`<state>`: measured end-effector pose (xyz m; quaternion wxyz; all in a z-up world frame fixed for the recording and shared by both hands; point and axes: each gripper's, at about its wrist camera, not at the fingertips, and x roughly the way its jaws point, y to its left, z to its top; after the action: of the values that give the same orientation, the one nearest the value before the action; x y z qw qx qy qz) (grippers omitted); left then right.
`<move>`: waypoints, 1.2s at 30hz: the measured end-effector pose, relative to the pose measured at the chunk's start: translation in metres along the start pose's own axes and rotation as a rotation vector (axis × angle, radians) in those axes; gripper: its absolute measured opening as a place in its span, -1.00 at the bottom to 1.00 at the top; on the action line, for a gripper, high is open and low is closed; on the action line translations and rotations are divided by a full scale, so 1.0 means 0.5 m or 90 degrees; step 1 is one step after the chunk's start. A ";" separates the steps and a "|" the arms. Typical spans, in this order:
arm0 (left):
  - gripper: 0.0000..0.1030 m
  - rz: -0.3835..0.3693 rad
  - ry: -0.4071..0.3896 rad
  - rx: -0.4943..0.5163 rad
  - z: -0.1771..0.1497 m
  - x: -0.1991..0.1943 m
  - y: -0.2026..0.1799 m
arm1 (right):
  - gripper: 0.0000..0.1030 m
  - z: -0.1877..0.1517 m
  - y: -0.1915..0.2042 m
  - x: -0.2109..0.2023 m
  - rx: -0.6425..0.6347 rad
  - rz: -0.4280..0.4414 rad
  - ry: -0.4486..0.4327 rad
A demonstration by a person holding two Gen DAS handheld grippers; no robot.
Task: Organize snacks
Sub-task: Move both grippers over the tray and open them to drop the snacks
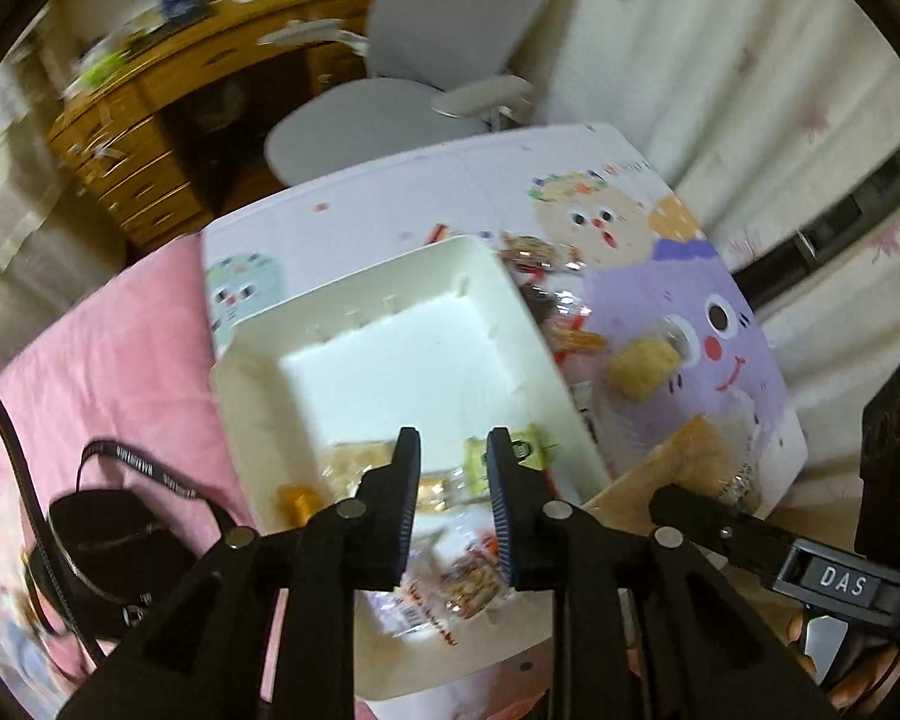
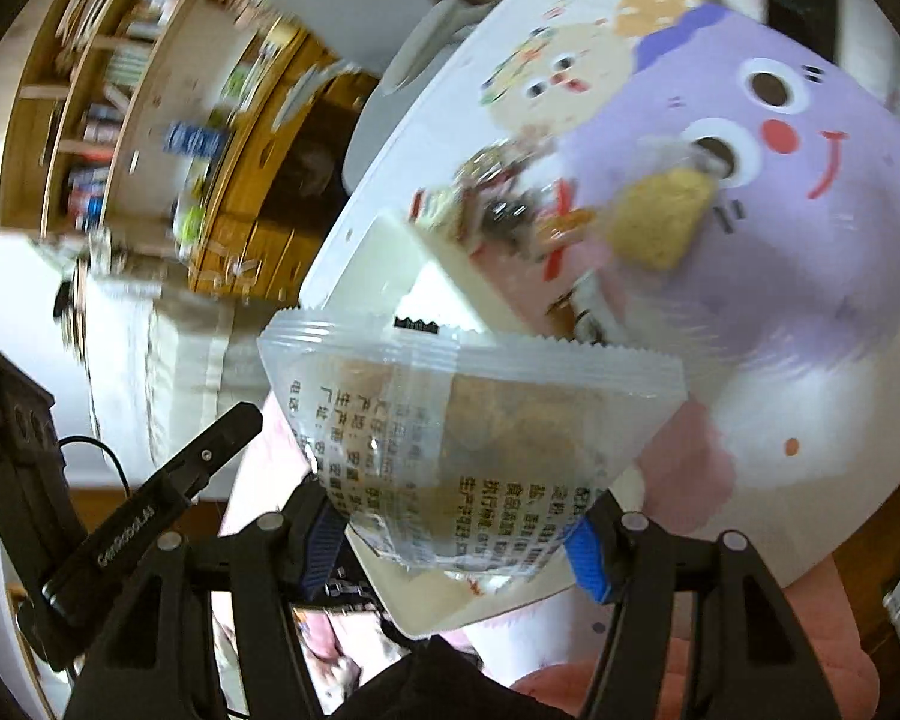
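Observation:
A white rectangular box (image 1: 390,324) stands on a cartoon-printed table (image 1: 660,276). Several wrapped snacks (image 1: 468,480) lie in its near end. My left gripper (image 1: 453,468) hovers over that end, jaws apart and empty. My right gripper (image 2: 456,516) is shut on a clear-wrapped biscuit packet (image 2: 474,420), held up near the box (image 2: 384,276); that packet also shows in the left wrist view (image 1: 690,456). Loose snacks (image 1: 558,300) lie beside the box, with a yellow puffy snack (image 1: 642,366) on the purple cat picture. The same yellow snack shows in the right wrist view (image 2: 660,222).
A pink bedcover (image 1: 120,372) lies left of the table with a black pouch and strap (image 1: 120,534) on it. A grey office chair (image 1: 402,96) and a wooden desk (image 1: 150,138) stand behind. Light curtains (image 1: 750,90) hang at the right.

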<state>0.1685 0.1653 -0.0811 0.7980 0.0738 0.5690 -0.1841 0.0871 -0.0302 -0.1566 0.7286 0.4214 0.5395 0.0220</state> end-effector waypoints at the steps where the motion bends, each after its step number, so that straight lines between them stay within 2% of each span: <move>1: -0.53 0.006 -0.006 -0.015 -0.012 -0.005 0.016 | 0.22 -0.005 0.013 0.009 -0.014 -0.002 0.010; 7: -0.53 0.057 -0.030 -0.130 -0.089 -0.012 0.114 | 0.24 -0.026 0.076 0.067 -0.085 -0.010 0.066; 10: -0.52 0.055 -0.022 -0.160 -0.120 -0.001 0.139 | 0.38 -0.035 0.093 0.086 -0.111 -0.010 0.078; 12: -0.44 0.050 -0.023 -0.173 -0.138 0.002 0.144 | 0.48 -0.034 0.097 0.097 -0.118 -0.020 0.078; 15: -0.34 0.039 -0.023 -0.192 -0.153 0.004 0.140 | 0.50 -0.028 0.085 0.106 -0.111 -0.034 0.085; 19: -0.06 0.034 -0.022 -0.202 -0.159 0.010 0.110 | 0.50 -0.014 0.058 0.098 -0.094 -0.029 0.092; 27: 0.00 0.046 -0.028 -0.214 -0.147 0.025 0.000 | 0.50 0.059 -0.022 0.030 -0.092 -0.036 0.062; 30: 0.03 0.050 -0.025 -0.238 -0.142 0.028 -0.048 | 0.50 0.096 -0.057 0.005 -0.093 -0.040 0.067; 32: 0.16 0.050 -0.027 -0.251 -0.138 0.028 -0.085 | 0.50 0.118 -0.076 -0.013 -0.104 -0.034 0.072; 36: 0.22 0.062 -0.033 -0.288 -0.136 0.033 -0.157 | 0.50 0.158 -0.106 -0.044 -0.151 -0.036 0.085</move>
<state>0.0836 0.1116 -0.1123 0.8166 -0.0848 0.5707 -0.0152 0.1193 -0.1219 -0.1687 0.7361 0.3147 0.5920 0.0932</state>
